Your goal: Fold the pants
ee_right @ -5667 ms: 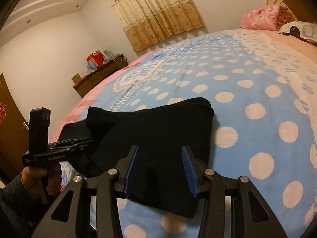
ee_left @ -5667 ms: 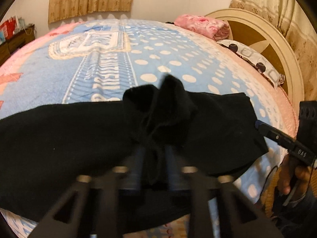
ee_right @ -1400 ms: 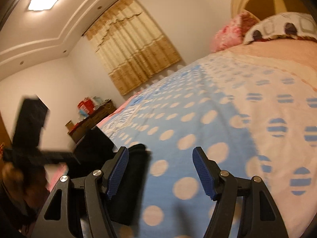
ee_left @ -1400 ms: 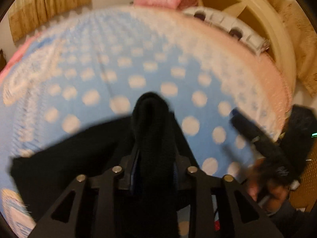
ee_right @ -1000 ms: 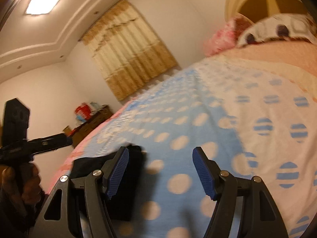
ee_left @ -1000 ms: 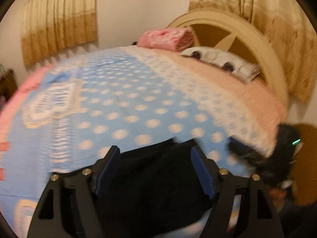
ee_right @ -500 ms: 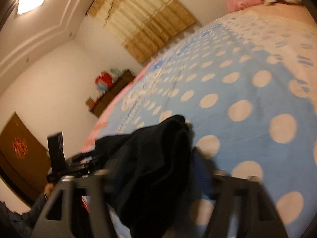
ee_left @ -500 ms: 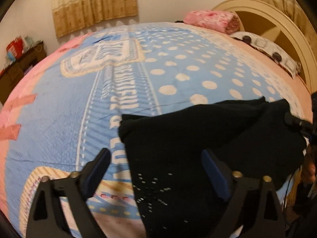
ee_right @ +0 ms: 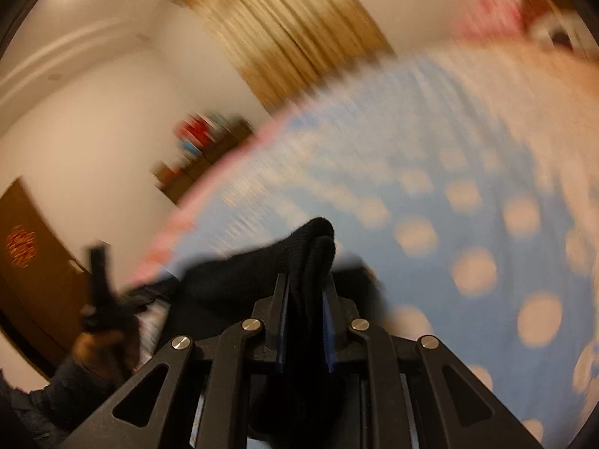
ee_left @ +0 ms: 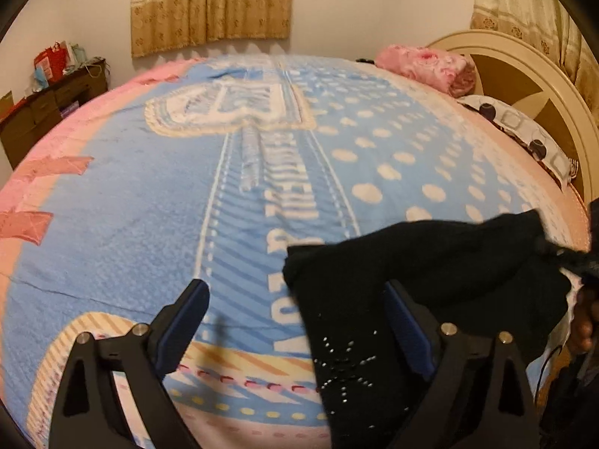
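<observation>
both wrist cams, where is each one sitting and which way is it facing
Left wrist: rides the left gripper, jaws open, looking across the bed to the curtains; a hand shows at the right edge.
Right wrist: rides the right gripper, clamped on a bunch of the black pants, facing the curtained wall, blurred; the other hand shows at left.
Shared: pants, dotted blue blanket, curtains.

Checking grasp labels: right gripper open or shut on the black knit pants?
Shut on them. The right gripper has just been closing, and its blue pads pinch a bunched fold of the black knit pants.
</observation>
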### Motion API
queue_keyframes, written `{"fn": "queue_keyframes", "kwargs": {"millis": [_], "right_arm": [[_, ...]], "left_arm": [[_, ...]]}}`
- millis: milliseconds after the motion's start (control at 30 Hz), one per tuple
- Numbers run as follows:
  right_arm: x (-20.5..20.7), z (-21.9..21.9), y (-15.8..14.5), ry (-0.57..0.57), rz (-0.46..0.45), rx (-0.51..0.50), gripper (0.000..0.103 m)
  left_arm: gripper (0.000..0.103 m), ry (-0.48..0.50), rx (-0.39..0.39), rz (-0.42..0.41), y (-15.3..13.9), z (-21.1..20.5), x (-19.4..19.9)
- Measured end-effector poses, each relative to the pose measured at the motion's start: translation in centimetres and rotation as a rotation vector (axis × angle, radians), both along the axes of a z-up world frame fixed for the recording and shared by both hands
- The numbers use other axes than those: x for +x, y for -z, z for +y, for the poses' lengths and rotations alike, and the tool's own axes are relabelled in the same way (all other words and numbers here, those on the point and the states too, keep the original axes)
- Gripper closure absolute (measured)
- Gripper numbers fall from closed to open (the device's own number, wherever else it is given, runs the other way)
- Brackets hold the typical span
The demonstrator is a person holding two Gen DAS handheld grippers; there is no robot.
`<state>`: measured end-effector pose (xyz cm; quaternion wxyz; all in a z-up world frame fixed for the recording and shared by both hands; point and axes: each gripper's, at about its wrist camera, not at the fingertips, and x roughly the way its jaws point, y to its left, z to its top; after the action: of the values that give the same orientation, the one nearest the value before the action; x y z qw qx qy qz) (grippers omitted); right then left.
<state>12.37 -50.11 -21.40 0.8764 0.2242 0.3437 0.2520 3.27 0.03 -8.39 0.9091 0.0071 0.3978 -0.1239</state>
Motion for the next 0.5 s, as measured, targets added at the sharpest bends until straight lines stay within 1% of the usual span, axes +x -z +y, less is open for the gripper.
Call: {"fn": "queue_keyframes", "kwargs": {"millis": [33,67,100,133,167,200,300,367,400,433,467,500], "right_arm": [[0.3,-0.5,1.2,0.021,0.034,0.01,0.074],[0.0,-1.3,1.6,0.039,0.043,0.036,0.065],[-0.5,-2.0,1.5,0.082,0.036,0.025,0.049],[-1.1,-2.6,1.0,0.125,0.014,-0.008,0.046],[-1.7,-3.0,0.5,0.156,-0.01,-0.034,0.046],[-2.2,-3.4,-0.1,0.172,-0.032,-0.045,0.046],[-4.2,-3.4,-2.3,0.174,-0.118,-0.038,0.046],[-5.5,-1.5,-3.8,0.124,-0.202,-0.062,0.046],[-6.1,-0.4,-3.9,0.083,-0.232,-0.067,0.046],[-6.8,1.2,-4.0,0.015,-0.256,-0.064,0.046],[-7.3,2.3,-3.8,-0.032,-0.266,-0.062,0.046],[-7.5,3.5,-3.3,-0.077,-0.267,-0.065,0.046]], "left_arm": [[0.007,-0.002,0.0,0.005,0.2,-0.1,0.0],[0.007,-0.003,0.002,0.005,0.2,-0.1,0.1],[0.007,-0.004,0.006,-0.001,0.0,-0.2,-0.1],[0.008,-0.002,0.007,-0.011,-0.3,-0.2,-0.2],[0.008,-0.006,0.009,-0.026,-0.8,-0.1,-0.5],[0.008,-0.019,0.007,-0.058,-1.5,-0.2,-1.0],[0.008,-0.014,-0.027,-0.113,-2.8,-0.8,-2.4],[0.008,0.007,-0.058,-0.105,-2.7,-1.5,-3.2],[0.008,0.024,-0.063,-0.091,-2.4,-2.0,-3.4],[0.008,0.048,-0.053,-0.071,-1.9,-2.7,-3.8],[0.008,0.064,-0.023,-0.061,-1.3,-3.3,-4.0],[0.008,0.067,0.041,-0.056,-0.4,-4.0,-4.2]]}}
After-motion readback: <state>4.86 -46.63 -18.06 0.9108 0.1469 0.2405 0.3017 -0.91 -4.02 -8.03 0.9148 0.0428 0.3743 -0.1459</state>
